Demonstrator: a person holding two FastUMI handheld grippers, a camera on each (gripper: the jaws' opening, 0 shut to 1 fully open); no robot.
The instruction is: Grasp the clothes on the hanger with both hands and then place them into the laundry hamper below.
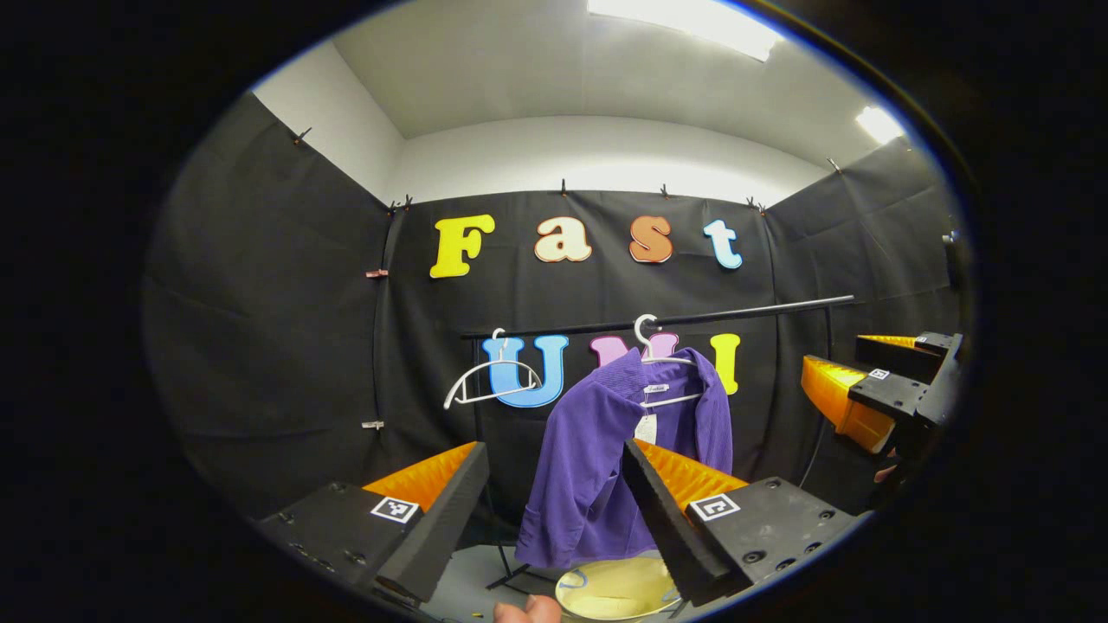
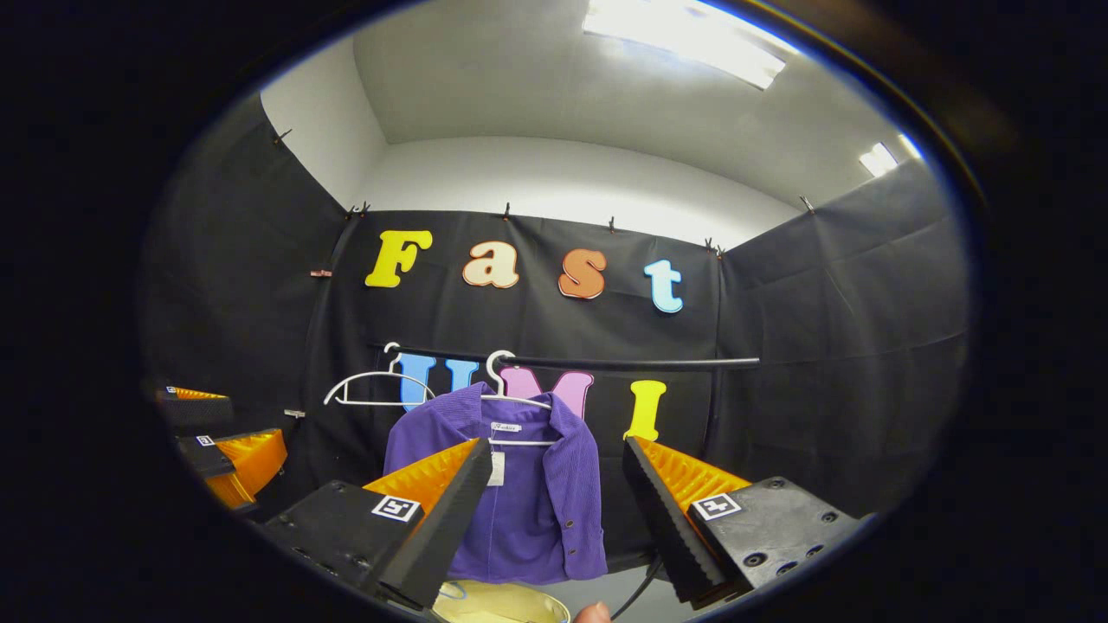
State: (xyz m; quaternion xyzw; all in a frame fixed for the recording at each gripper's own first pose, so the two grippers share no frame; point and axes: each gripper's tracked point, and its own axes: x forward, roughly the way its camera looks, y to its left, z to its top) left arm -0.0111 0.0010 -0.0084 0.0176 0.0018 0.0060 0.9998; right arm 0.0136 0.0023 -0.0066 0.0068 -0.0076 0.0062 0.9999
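Note:
A purple jacket (image 1: 606, 459) hangs on a white hanger (image 1: 660, 359) from a black rail (image 1: 692, 313). In the left gripper view my left gripper (image 1: 554, 510) is open, short of the jacket, which shows between its fingers. The pale yellow hamper (image 1: 616, 590) sits on the floor under the jacket. My right gripper (image 1: 883, 381) appears at the right edge of that view, open. In the right gripper view the right gripper (image 2: 554, 510) stands open in front of the jacket (image 2: 528, 493), the hamper (image 2: 502, 604) lies below, and the left gripper (image 2: 221, 441) shows far left.
An empty white hanger (image 1: 492, 381) hangs on the rail left of the jacket, seen also as the empty hanger (image 2: 374, 385) in the right gripper view. The rack's black legs (image 1: 506, 571) stand on the grey floor. A fingertip (image 1: 528, 611) shows at the bottom edge.

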